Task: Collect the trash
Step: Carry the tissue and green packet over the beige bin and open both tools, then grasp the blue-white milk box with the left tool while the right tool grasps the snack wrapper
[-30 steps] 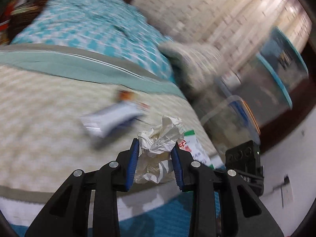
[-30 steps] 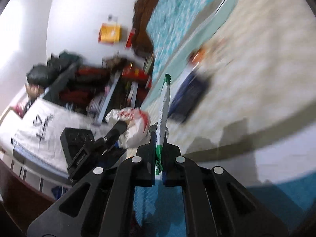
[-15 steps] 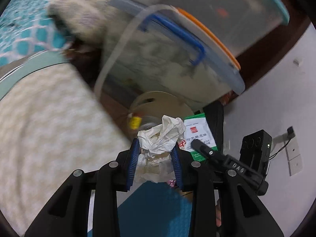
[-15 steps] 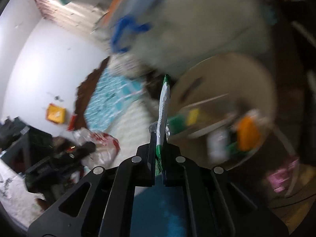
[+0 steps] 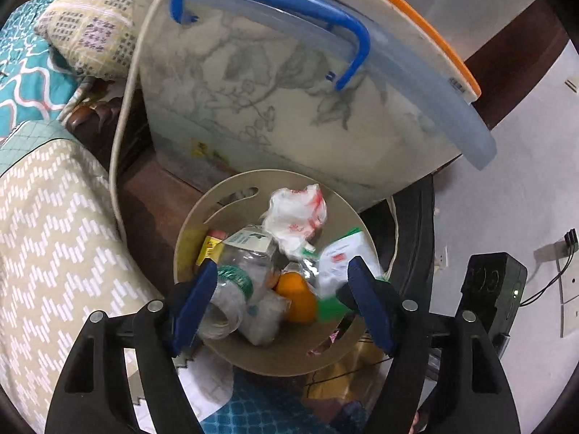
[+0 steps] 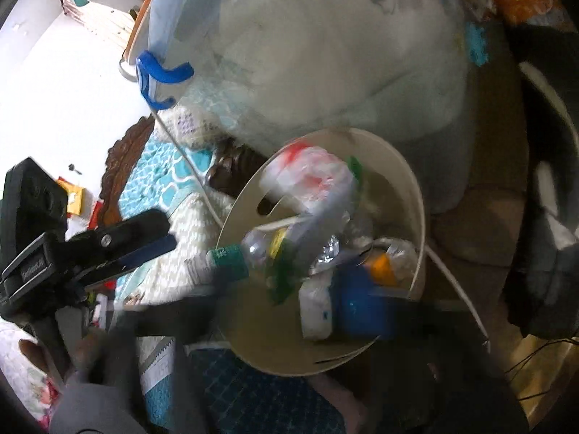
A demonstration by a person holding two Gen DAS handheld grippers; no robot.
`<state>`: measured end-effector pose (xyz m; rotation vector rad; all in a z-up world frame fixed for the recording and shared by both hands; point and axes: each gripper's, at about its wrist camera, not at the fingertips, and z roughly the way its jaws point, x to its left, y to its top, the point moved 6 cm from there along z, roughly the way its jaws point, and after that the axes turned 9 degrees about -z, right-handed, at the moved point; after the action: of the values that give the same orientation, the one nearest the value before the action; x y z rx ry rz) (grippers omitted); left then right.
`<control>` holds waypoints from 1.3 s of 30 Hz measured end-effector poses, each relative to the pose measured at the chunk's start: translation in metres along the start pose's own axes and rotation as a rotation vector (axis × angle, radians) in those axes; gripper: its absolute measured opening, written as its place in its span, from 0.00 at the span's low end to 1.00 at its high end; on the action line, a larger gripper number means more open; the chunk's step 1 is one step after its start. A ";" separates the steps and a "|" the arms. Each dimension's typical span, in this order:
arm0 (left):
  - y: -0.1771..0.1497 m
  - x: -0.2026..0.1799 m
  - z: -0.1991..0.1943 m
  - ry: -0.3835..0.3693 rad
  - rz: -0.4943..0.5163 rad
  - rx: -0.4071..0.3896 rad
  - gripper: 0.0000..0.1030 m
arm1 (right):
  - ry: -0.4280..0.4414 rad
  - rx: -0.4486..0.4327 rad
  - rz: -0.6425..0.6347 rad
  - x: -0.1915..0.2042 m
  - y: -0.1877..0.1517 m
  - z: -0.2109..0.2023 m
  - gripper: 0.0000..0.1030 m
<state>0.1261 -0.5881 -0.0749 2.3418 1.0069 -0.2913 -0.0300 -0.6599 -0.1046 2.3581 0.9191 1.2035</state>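
Directly ahead sits a beige round bin [image 5: 202, 217], its slotted rim facing the left wrist camera. Behind it, far side, leans a large translucent storage box [image 5: 289, 108] with a blue handle [image 5: 275, 3] and an orange-edged lid. A white cord [image 5: 123, 115] runs down the gap between box and bed. Left: a beige zigzag bedspread [image 5: 47, 224]; far left, a patterned pillow [image 5: 90, 25] on a teal quilt.

Inside the bin: crumpled white plastic with red print [image 5: 295, 217], a clear bottle with a green band [image 5: 235, 278], an orange item [image 5: 295, 296], and a green-and-white packet [image 5: 343, 264], blurred.

Left gripper [image 5: 282, 300] hangs over the bin's near rim; jaws have just been opening, now wide apart, pads clear of the trash below, nothing clamped.

Right gripper [image 6: 289, 307] is heavily blurred in its own view; jaws have just been opening and stand wide, one blue pad [image 6: 362, 303] over the bin. Nothing gripped between them.
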 end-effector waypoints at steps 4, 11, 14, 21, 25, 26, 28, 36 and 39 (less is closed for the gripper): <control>-0.003 0.018 -0.032 -0.020 -0.027 -0.042 0.70 | -0.044 -0.050 -0.059 0.009 0.002 -0.008 0.88; -0.033 0.077 -0.132 0.009 -0.038 -0.211 0.77 | -0.042 -0.222 -0.124 0.059 0.008 -0.054 0.88; -0.049 0.128 -0.184 0.122 -0.049 -0.305 0.87 | 0.052 -0.194 -0.204 0.104 0.004 -0.052 0.88; -0.101 0.278 -0.275 0.582 -0.108 -0.398 0.92 | 0.353 0.109 -0.328 0.228 -0.046 0.025 0.86; -0.120 0.353 -0.298 0.763 -0.140 -0.377 0.92 | 0.454 0.309 -0.349 0.292 -0.082 0.100 0.73; -0.121 0.364 -0.298 0.769 -0.144 -0.360 0.92 | 0.472 0.365 -0.359 0.312 -0.093 0.126 0.71; -0.121 0.381 -0.293 0.765 -0.134 -0.326 0.92 | 0.493 0.427 -0.356 0.334 -0.104 0.162 0.66; -0.112 0.409 -0.262 0.634 -0.151 -0.267 0.92 | 0.420 0.497 -0.401 0.382 -0.119 0.275 0.63; -0.112 0.411 -0.251 0.606 -0.173 -0.262 0.92 | 0.415 0.521 -0.420 0.391 -0.127 0.297 0.61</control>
<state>0.3247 -0.1355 -0.0833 2.1370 1.4285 0.4921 0.3299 -0.3033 -0.1165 2.1087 1.9577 1.4186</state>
